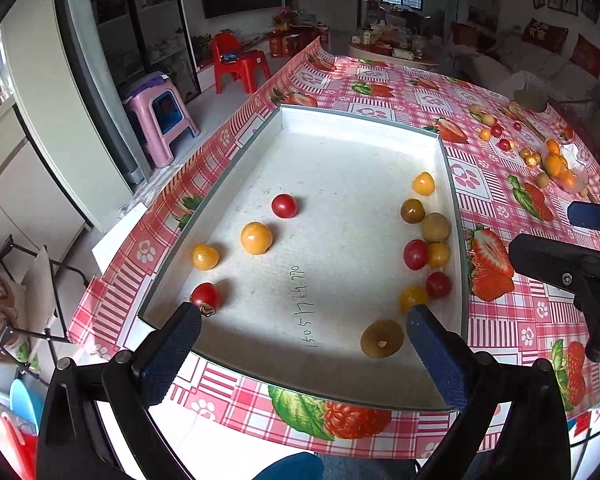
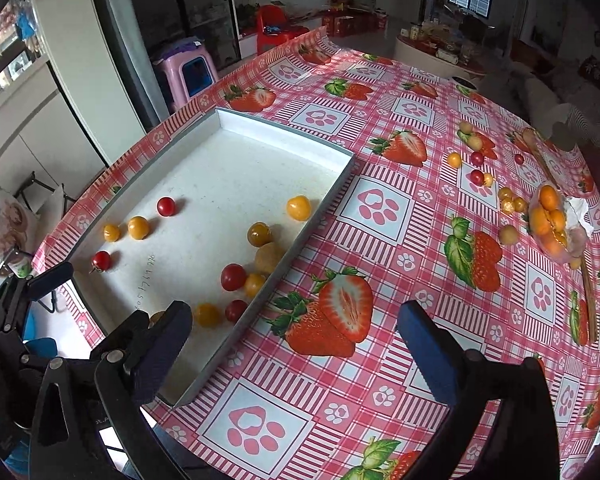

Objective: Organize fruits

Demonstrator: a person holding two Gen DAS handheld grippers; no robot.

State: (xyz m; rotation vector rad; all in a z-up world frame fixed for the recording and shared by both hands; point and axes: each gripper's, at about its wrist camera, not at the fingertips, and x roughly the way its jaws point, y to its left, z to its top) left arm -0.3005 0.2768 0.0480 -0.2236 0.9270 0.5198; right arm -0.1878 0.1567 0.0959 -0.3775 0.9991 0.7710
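my left gripper (image 1: pixel 304 322) hangs over the near end of the white tray (image 1: pixel 364 118), fingers (image 1: pixel 180 332) spread as wide as they go and gripping nothing. my right gripper (image 2: pixel 294 324) hovers just off the tray's right wall, over bare tabletop (image 2: pixel 380 208), fingers likewise wide apart and empty.

the fruits still to sort, the loose fruits (image 2: pixel 478 168) and the bag of oranges (image 2: pixel 552 220), lie well ahead of my right fingers and off to their right, well apart from the tray. from my left fingers they sit far across to the right, past the tray wall. so i judge the right hand is the nearer one and should take the next pick.

nearest to it looks to be the pale round fruit (image 2: pixel 509 235) just left of the bag. round as it is, i see no long axis to line up with; i'd just reach forward and right.

inside the tray, a cluster (image 1: pixel 424 248) hugs the right wall and a few lie toward the left.
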